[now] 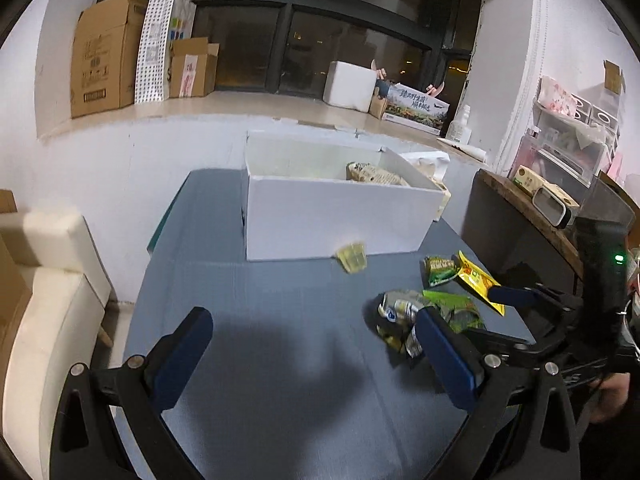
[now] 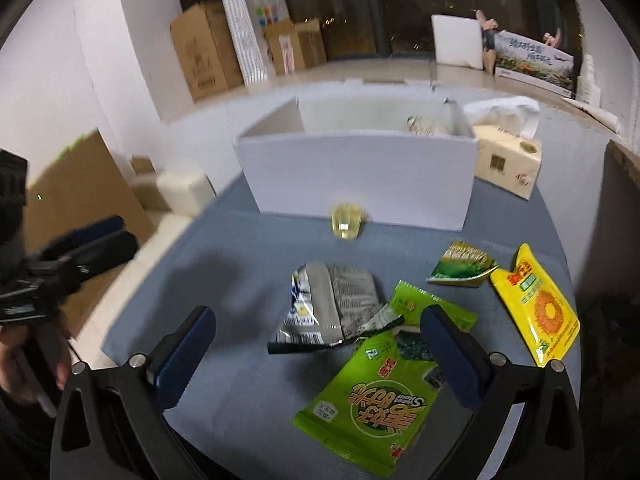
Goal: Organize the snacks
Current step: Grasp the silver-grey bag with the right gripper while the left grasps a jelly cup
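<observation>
**Inspector:** State of the left gripper [image 1: 312, 340]?

**Assistant:** Jaws wide apart, nothing between them. It hangs over bare blue tabletop [image 1: 280, 380], left of the snack pile. A hand [image 2: 36, 360] on its handle shows at the edge of the right wrist view.

**Inspector:** And the right gripper [image 2: 316, 340]?

**Assistant:** Also spread wide, holding nothing. It sits above the pile; the grey packet [image 2: 332, 308] and the big green packet [image 2: 372, 396] lie between and below its fingers. Whether a finger touches a packet, I cannot tell.

**Inspector:** Location of the snacks?

**Assistant:** Most lie loose on the tabletop, in front of the white box [image 2: 360, 176]. The grey packet overlaps the big green one's upper edge. A small green packet [image 2: 460, 266] lies farther back and to the right, with the yellow packet [image 2: 536, 308] just beside it, corners nearly touching. A clear jelly cup [image 2: 346, 222] stands apart, close against the box's front wall.

**Inspector:** Anything in the box?

**Assistant:** One pale crumpled packet [image 1: 376, 174] at the right end, seen over the rim from the left wrist view. The remainder of the interior that shows is bare.

**Inspector:** Surroundings?

**Assistant:** A tissue box [image 2: 508, 164] stands on the tabletop at the white box's right rear corner, touching or nearly so. Cartons [image 1: 106, 56] stand on the window ledge behind.
</observation>
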The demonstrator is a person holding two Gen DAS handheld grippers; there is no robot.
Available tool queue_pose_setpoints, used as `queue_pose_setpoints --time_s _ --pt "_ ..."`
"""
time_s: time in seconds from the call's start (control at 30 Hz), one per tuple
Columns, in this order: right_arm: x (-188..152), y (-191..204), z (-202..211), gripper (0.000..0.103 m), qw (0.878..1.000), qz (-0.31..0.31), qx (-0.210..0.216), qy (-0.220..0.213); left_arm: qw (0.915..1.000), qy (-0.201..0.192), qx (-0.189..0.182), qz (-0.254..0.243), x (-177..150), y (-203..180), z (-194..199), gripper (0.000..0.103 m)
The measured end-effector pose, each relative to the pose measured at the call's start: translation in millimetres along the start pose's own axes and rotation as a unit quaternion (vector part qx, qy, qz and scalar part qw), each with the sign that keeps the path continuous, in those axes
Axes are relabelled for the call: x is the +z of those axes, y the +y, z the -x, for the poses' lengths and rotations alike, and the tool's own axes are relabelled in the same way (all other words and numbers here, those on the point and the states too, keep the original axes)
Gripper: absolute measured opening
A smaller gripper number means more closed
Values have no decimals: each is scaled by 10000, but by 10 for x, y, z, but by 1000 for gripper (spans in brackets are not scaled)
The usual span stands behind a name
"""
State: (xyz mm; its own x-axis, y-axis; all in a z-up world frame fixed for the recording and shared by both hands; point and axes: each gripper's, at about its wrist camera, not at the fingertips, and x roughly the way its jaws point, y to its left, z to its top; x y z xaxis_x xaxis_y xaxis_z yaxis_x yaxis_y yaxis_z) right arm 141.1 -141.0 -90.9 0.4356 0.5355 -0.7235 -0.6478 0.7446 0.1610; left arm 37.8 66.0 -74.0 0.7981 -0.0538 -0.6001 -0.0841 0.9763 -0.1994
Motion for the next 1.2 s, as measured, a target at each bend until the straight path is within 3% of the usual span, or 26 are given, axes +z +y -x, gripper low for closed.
queue_pose_setpoints --time_s 0.4,0.47,0.53,0.67,0.87,1.03,1.2 --pt "205 -139 -971 103 9929 498 -109 1076 9997 240 37 56 -143 40 -143 103" --pt "216 -125 -915 76 9938 522 -88 978 9996 282 23 83 -163 46 -178 103" --pt "221 -123 -868 71 9941 437 29 995 9994 336 24 122 -173 45 -222 103" --pt "214 -123 -721 69 9963 454 140 717 9993 345 0 120 -149 18 -281 103" --pt "267 -393 -92 68 9992 -246 320 -69 9985 544 10 40 -37 -128 -562 103" --pt "140 -501 520 68 9950 -595 11 -801 9978 613 -52 -254 130 -504 -977 103" --pt "-38 -690 836 68 9901 -883 -304 -1045 9975 599 269 -265 347 -810 -1492 103"
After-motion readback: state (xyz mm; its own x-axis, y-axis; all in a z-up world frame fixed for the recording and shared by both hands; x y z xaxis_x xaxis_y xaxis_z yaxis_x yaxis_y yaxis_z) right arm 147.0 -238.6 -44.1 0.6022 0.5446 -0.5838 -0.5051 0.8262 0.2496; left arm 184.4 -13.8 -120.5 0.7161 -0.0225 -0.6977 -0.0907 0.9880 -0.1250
